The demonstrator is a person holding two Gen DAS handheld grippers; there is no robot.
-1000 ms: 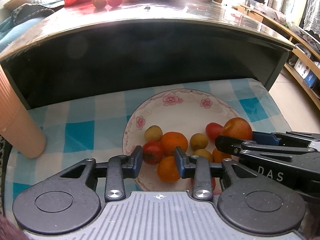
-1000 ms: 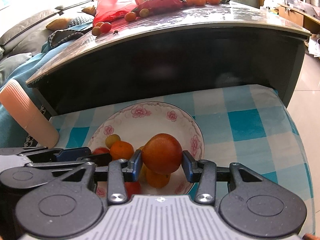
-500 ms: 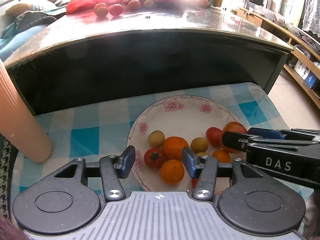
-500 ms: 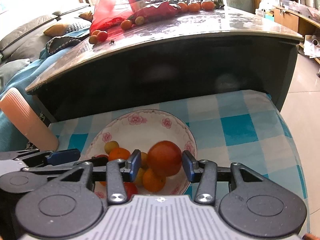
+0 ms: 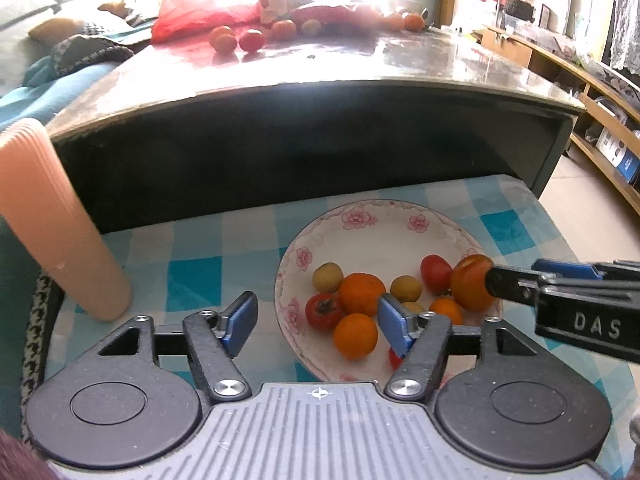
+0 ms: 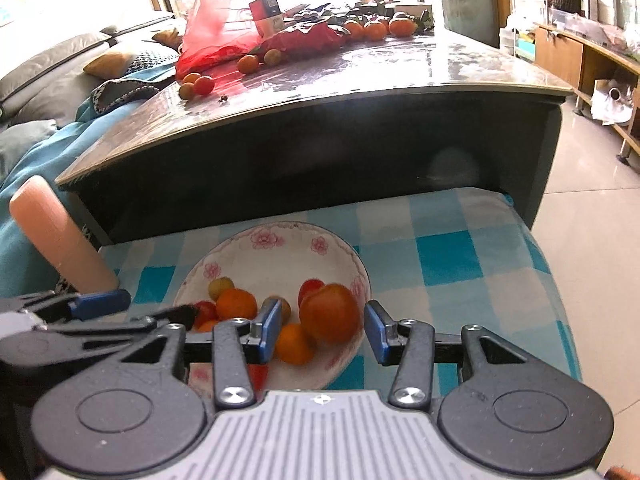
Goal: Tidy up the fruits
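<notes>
Right gripper open wide, empty; large orange-red fruit between pads, apparently released onto floral plate. Left gripper open, empty above pile. Next: fetch loose fruits from dark table.

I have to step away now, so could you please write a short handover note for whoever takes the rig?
Left gripper: open, empty, above the near side of the plate.
Right gripper: open, empty; the big orange-red fruit sits in the plate between its fingers, gaps on both sides.
Done: a pile of small fruits already lies in the floral plate on the checked cloth.
Left: loose fruits by the red bag on the dark table behind, not yet collected.
</notes>
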